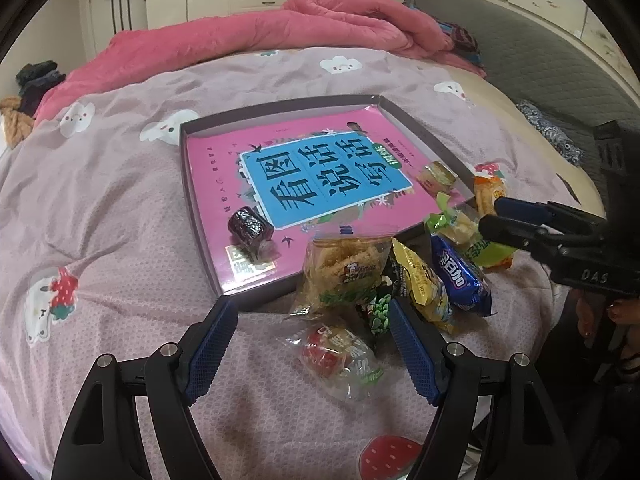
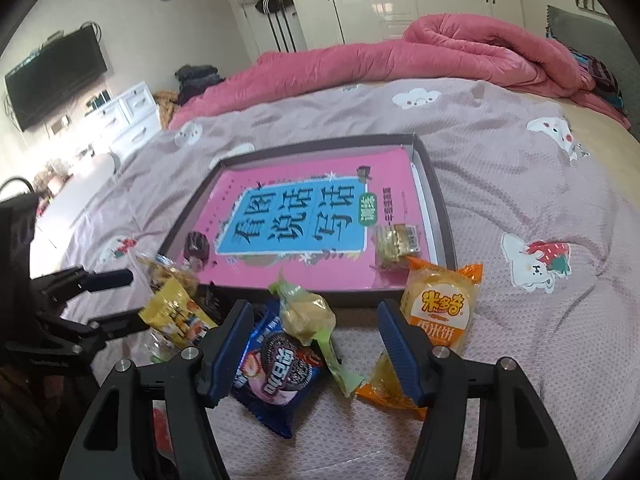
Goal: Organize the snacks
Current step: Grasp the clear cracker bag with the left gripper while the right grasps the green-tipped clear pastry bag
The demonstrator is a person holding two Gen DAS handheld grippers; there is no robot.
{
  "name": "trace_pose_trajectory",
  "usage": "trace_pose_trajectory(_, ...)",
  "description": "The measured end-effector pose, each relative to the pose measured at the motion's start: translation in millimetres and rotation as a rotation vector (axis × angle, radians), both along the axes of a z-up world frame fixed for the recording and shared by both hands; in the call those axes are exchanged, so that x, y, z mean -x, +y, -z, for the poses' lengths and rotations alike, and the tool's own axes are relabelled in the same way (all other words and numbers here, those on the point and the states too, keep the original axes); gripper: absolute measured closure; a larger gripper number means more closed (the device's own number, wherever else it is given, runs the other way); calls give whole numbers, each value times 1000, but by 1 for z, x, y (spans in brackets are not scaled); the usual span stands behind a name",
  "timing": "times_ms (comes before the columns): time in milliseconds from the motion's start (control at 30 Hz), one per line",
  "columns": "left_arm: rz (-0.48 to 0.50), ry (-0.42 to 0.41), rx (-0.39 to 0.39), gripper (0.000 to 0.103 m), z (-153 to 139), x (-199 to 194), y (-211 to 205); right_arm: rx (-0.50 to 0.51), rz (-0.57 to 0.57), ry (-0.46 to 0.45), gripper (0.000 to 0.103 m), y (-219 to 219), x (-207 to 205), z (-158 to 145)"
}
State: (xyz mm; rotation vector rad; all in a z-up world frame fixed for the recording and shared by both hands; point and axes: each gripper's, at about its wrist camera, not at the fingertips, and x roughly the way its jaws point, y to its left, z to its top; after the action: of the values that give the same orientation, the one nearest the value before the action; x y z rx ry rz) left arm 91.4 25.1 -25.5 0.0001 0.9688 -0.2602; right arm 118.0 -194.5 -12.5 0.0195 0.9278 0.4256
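A shallow dark tray [image 1: 280, 106] [image 2: 442, 216] lies on the bed with a pink book [image 1: 312, 176] inside it. On the book rest a dark purple candy [image 1: 250, 226] and a yellow wrapped snack [image 1: 436, 176]. Loose packets are heaped at the tray's near edge. My left gripper [image 1: 314, 340] is open above a clear red-and-green packet [image 1: 340, 354], just short of a bag of fried strips [image 1: 344, 268]. My right gripper [image 2: 318, 340] is open over a blue cookie packet [image 2: 276, 368] and a green packet [image 2: 308, 316]. An orange rice-cracker packet [image 2: 440, 308] lies beside its right finger.
A yellow packet [image 2: 176, 316] lies between the two grippers. A rolled pink quilt [image 1: 280, 36] fills the far side of the bed, with white wardrobes behind. A wall TV [image 2: 56, 80] and a white dresser [image 2: 124, 116] stand off to the left.
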Motion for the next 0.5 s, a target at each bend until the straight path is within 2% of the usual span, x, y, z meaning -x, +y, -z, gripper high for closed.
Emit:
trace_pose_trajectory(267, 23, 4, -2, 24, 5, -4, -6, 64, -42, 35, 39, 11, -6, 17)
trace_pose_trajectory(467, 36, 0, 15, 24, 8, -10, -7, 33, -43, 44, 40, 9, -12, 23)
trace_pose_trajectory(500, 35, 2, 20, 24, 8, -11, -7, 32, -46, 44, 43, 9, -13, 24)
